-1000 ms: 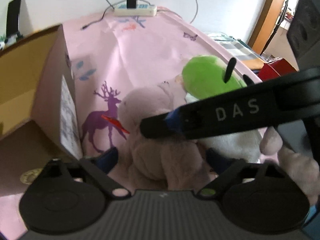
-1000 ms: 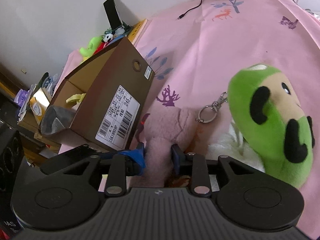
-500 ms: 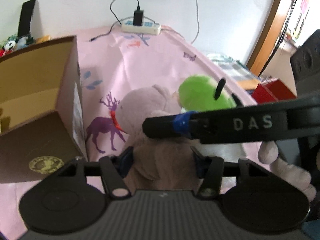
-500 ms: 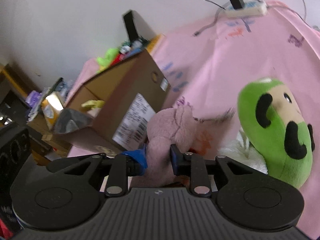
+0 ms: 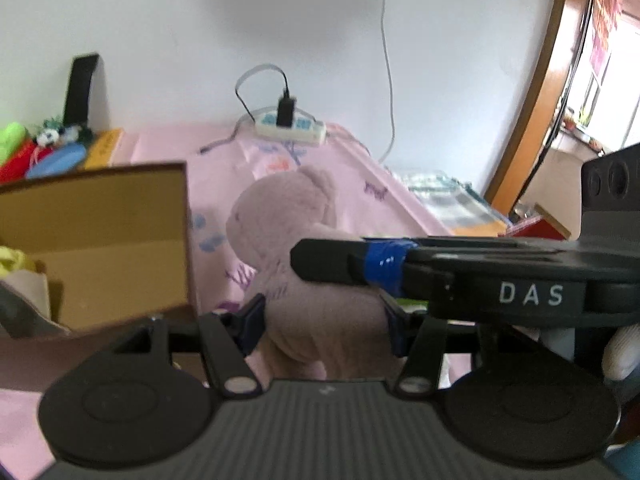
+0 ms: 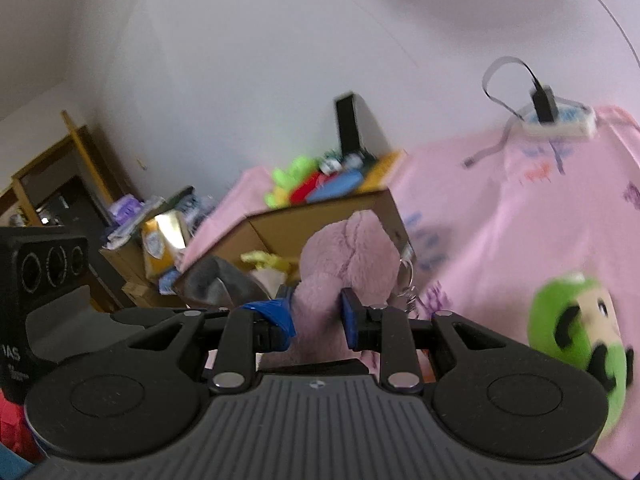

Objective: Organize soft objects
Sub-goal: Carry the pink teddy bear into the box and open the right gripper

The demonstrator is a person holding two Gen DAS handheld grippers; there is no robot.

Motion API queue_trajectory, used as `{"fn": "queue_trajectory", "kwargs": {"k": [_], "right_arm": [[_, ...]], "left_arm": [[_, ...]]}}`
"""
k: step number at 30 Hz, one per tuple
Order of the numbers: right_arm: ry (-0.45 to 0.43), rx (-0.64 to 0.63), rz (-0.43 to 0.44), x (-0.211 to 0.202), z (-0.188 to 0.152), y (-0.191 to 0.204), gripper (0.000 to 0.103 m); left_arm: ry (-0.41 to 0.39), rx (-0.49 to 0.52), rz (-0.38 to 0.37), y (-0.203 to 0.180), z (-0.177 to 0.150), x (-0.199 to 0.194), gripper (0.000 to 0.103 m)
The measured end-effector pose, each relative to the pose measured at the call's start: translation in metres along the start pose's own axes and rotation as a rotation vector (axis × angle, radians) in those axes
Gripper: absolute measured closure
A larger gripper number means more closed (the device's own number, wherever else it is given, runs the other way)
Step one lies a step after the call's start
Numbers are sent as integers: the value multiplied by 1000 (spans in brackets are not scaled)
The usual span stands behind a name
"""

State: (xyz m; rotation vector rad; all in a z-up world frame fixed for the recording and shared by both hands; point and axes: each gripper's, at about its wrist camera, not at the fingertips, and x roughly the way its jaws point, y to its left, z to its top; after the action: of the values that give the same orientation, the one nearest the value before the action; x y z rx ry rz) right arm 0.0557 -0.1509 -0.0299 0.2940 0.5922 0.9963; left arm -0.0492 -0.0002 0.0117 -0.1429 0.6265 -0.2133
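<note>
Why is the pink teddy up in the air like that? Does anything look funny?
Yes: the pink plush toy is squeezed by both grippers at once. The left gripper pinches its body, and the right gripper, now opening slightly, has a narrower part. A keyring dangles from it. Nothing looks torn or spilled.

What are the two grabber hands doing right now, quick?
Left gripper: closed on the pink plush toy.
Right gripper: pinching the same pink plush toy, jaws opening slightly.

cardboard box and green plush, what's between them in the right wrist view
The pink plush, pinched by the right gripper, with its metal key ring hanging alongside, sits between the cardboard box and green plush.
</note>
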Motion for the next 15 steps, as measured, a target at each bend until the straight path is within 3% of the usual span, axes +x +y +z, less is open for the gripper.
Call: {"fn": "queue_trajectory", "kwargs": {"k": [6,15], "right_arm": [[-65,-29,49,13,22,20,95],[-148,-68,97,65,62,66,95]], "left_arm": [[-95,-3,16,22,20,-28,47],[-209,23,49,94,61,-58,50]]}}
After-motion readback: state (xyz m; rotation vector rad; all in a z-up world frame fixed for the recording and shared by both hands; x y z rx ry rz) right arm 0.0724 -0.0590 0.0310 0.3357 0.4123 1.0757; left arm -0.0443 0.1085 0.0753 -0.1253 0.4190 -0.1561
